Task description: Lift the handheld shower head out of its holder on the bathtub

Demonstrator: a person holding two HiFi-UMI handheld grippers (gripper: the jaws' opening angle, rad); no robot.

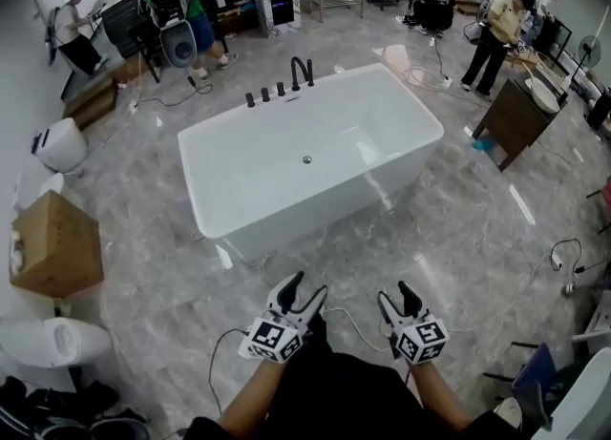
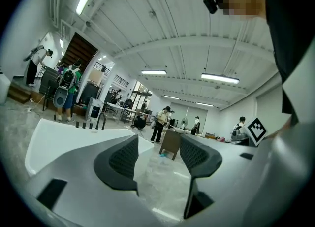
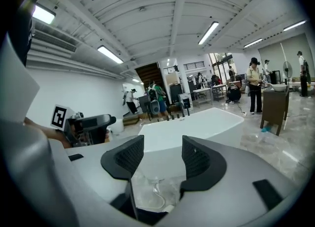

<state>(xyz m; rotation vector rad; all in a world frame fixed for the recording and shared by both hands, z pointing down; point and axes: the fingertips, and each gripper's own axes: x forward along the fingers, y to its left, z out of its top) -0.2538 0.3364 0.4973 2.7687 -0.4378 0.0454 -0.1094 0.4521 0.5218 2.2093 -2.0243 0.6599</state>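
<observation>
A white freestanding bathtub (image 1: pixel 315 157) stands on the grey marble floor in the middle of the head view. On its far rim sits a row of black fittings (image 1: pixel 265 94) beside a curved black spout (image 1: pixel 302 73); which one is the handheld shower head I cannot tell from here. My left gripper (image 1: pixel 305 290) and right gripper (image 1: pixel 396 297) hang low near my body, well short of the tub, both open and empty. The left gripper view shows its jaws (image 2: pixel 158 157) apart, with the tub (image 2: pixel 59 132) at left. The right gripper (image 3: pixel 162 159) faces the tub (image 3: pixel 197 122) and fittings (image 3: pixel 174 115).
A cardboard box (image 1: pixel 57 242) and white toilets (image 1: pixel 62 142) stand at the left. A dark wooden cabinet (image 1: pixel 516 114) is right of the tub, with a person (image 1: pixel 492 32) beside it. Cables (image 1: pixel 563 257) lie on the floor at right. More people work at the back left.
</observation>
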